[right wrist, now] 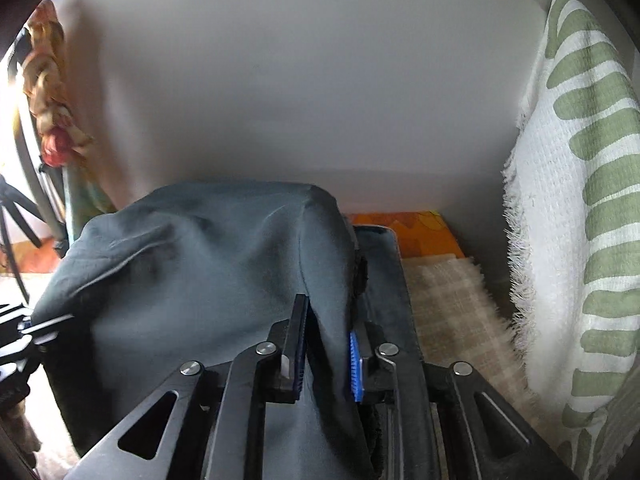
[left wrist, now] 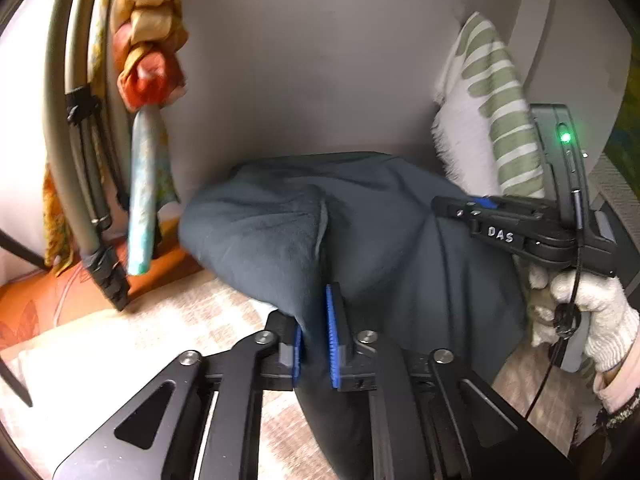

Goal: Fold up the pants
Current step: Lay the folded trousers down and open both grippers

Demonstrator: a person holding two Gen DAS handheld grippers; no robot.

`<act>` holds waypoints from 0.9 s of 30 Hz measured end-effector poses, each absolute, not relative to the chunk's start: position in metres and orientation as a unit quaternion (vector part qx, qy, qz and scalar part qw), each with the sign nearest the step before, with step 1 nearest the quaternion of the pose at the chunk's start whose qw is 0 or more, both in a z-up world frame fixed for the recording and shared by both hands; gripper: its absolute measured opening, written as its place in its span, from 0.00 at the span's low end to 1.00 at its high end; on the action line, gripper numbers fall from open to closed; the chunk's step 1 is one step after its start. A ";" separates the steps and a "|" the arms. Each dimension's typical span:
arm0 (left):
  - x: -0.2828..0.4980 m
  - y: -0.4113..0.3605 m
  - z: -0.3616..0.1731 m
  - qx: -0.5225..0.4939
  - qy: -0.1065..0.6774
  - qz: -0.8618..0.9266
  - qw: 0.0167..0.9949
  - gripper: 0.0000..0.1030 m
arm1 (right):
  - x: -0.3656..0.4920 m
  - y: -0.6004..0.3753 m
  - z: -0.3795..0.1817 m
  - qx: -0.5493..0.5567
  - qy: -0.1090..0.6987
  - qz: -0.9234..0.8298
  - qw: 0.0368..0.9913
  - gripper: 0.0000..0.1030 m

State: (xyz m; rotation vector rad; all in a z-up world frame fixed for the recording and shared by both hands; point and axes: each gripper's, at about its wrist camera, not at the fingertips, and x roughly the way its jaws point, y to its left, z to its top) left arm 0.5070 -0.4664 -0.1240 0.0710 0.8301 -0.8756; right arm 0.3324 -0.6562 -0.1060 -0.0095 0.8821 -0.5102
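- My left tongs point(left wrist: 316, 344) are clamped on a fold of the dark grey pants point(left wrist: 320, 220); cloth fills the narrow gap between the blue pads point(left wrist: 331, 336).
- My right tongs point(right wrist: 328, 354) pinch another fold of the same pants point(right wrist: 200, 260), near a seam.
- The pants hang bunched between the two tools, lifted above the pale checked bedcover point(left wrist: 160, 320) (how much still rests on it, I cannot tell).
- From the left camera I see my right tongs point(left wrist: 456, 205) gripping the cloth's far edge, my gloved hand point(left wrist: 592, 316) on the handle.
- A green-striped towel point(right wrist: 576, 200) hangs just right of the pants; a knotted orange scarf point(left wrist: 148, 36) hangs at left.
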 end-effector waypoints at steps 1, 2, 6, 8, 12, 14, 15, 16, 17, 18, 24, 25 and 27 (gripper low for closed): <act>0.507 -0.465 -0.125 0.037 0.392 -0.406 0.825 0.13 | 0.332 -0.653 -0.104 -0.010 0.423 -0.250 0.871 0.24; 0.507 -0.464 -0.125 0.041 0.396 -0.400 0.826 0.18 | 0.333 -0.652 -0.104 -0.014 0.424 -0.260 0.867 0.31; 0.509 -0.460 -0.127 0.038 0.407 -0.379 0.831 0.36 | 0.329 -0.648 -0.100 -0.025 0.425 -0.274 0.863 0.47; 0.508 -0.455 -0.125 0.034 0.407 -0.376 0.832 0.37 | 0.323 -0.645 -0.095 -0.020 0.419 -0.277 0.864 0.54; 0.501 -0.440 -0.119 0.035 0.399 -0.379 0.834 0.45 | 0.310 -0.637 -0.086 -0.011 0.406 -0.280 0.870 0.57; 0.495 -0.434 -0.112 0.042 0.389 -0.383 0.837 0.49 | 0.301 -0.629 -0.081 -0.009 0.398 -0.280 0.873 0.58; 0.494 -0.432 -0.110 0.043 0.386 -0.385 0.837 0.51 | 0.297 -0.625 -0.079 -0.006 0.395 -0.279 0.875 0.60; 0.490 -0.427 -0.106 0.045 0.382 -0.386 0.839 0.52 | 0.293 -0.621 -0.077 -0.004 0.393 -0.277 0.877 0.60; 0.489 -0.426 -0.104 0.045 0.379 -0.387 0.839 0.55 | 0.287 -0.616 -0.076 -0.001 0.391 -0.277 0.878 0.62; 0.487 -0.422 -0.101 0.044 0.377 -0.388 0.840 0.57 | 0.283 -0.613 -0.075 0.001 0.390 -0.278 0.878 0.62; 0.466 -0.391 -0.087 0.044 0.364 -0.390 0.845 0.59 | 0.248 -0.582 -0.066 0.008 0.380 -0.270 0.885 0.64; 0.459 -0.383 -0.083 0.045 0.362 -0.388 0.847 0.60 | 0.241 -0.577 -0.063 0.009 0.377 -0.267 0.887 0.65; 0.451 -0.372 -0.078 0.045 0.356 -0.388 0.849 0.66 | 0.230 -0.565 -0.059 0.011 0.371 -0.258 0.892 0.68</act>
